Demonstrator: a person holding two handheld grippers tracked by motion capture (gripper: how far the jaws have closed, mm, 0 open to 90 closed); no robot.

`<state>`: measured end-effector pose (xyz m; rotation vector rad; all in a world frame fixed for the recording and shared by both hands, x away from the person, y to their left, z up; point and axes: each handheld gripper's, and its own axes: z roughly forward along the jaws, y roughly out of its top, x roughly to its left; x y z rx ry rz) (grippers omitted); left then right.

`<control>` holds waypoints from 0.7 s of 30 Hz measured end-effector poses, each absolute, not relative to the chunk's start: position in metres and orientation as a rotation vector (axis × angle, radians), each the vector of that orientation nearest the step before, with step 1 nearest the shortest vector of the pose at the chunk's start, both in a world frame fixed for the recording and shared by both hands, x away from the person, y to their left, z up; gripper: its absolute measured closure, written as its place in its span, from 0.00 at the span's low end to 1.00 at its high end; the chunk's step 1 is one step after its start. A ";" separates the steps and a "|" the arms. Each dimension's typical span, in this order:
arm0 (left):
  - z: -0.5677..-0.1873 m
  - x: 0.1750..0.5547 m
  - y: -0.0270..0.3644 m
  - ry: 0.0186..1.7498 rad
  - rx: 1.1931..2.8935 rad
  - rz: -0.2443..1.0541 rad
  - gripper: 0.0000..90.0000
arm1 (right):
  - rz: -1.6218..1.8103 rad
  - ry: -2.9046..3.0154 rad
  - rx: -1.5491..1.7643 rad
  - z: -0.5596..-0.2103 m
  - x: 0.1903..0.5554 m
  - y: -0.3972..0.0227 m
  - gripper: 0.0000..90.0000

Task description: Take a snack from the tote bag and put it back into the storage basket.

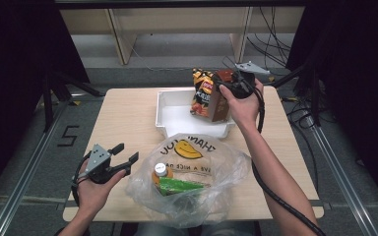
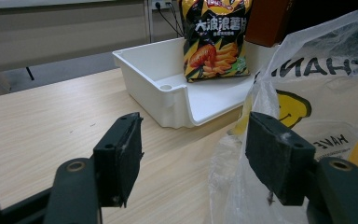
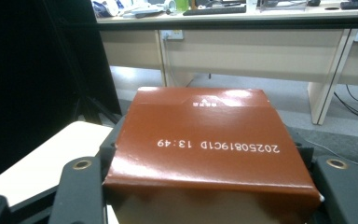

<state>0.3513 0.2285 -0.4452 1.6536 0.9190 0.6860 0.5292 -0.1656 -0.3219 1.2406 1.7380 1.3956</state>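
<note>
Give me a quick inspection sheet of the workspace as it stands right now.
Surface: wooden table, bare at its left half.
Job's things: brown box clamped by the right gripper above the white bin; chip bag stands upright in the bin.
Clutter: clear plastic bag with a smiley print at the near edge, holding a capped bottle and a green pack.
Grippers: left gripper open, beside the plastic bag, holding nothing; right shut on the box.
Cables: black cable trails along the right forearm; more on the floor at the back right.
Surroundings: desks behind, dark screens at both sides.
</note>
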 end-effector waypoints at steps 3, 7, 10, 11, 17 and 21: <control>-0.445 0.351 0.229 0.920 1.653 0.686 0.40 | 1.393 1.732 1.267 -0.325 0.531 -0.165 0.43; -0.445 0.351 0.229 0.922 1.652 0.686 0.40 | 1.388 1.725 1.260 -0.329 0.535 -0.166 0.43; -0.445 0.351 0.229 0.919 1.652 0.686 0.40 | 1.386 1.727 1.271 -0.331 0.537 -0.166 0.43; -0.445 0.351 0.229 0.919 1.655 0.686 0.40 | 1.385 1.730 1.272 -0.332 0.537 -0.166 0.43; -0.445 0.351 0.229 0.920 1.656 0.685 0.40 | 1.363 1.734 1.246 -0.337 0.543 -0.165 0.43; -0.445 0.351 0.229 0.920 1.655 0.684 0.40 | 1.348 1.745 1.259 -0.340 0.545 -0.165 0.43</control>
